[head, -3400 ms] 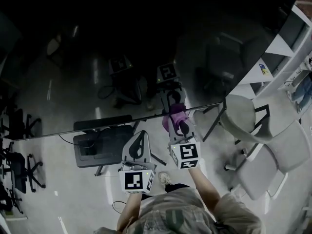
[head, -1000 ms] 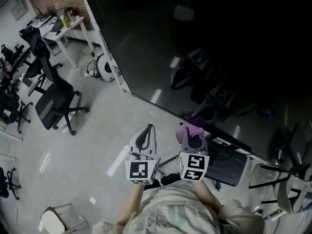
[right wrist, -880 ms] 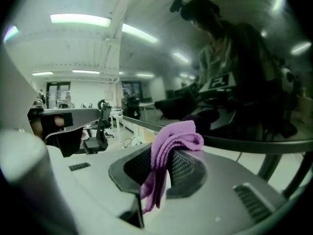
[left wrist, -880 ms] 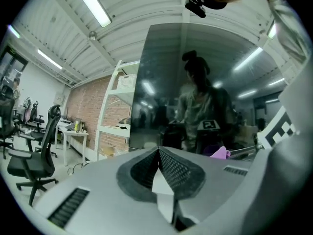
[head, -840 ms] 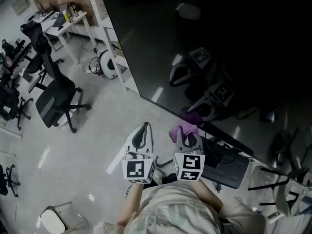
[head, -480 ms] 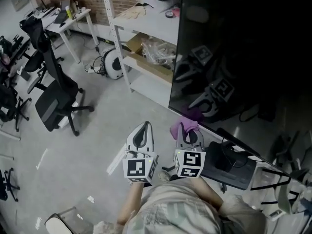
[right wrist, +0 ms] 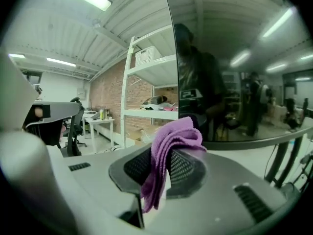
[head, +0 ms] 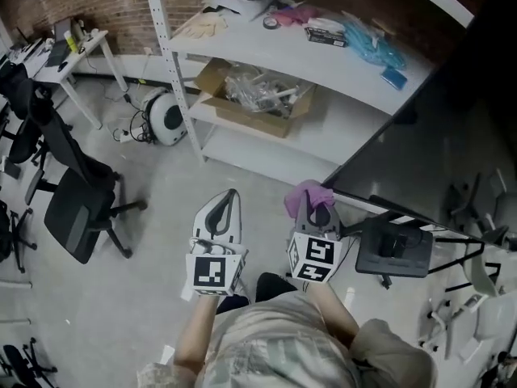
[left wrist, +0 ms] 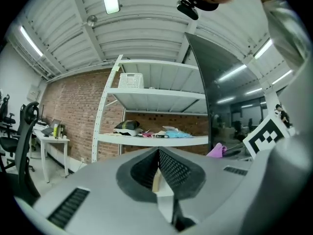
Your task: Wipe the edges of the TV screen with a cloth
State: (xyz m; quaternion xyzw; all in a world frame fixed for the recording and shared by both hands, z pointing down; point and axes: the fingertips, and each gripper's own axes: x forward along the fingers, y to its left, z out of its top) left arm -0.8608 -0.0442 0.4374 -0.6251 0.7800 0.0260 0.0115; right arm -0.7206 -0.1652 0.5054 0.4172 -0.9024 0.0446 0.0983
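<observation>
- Right gripper (head: 311,208): fingers clenched on purple cloth (head: 304,194); cloth bunched above the tips.
- TV screen (head: 436,152): lower-left corner just beside cloth, ahead and to the right; lower edge running off rightward; side edge upright.
- Left gripper (head: 224,207): fingers pressed together, empty; farther from screen than right.

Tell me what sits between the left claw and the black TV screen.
In the head view, the right claw, shut on a purple cloth, sits between them.
</observation>
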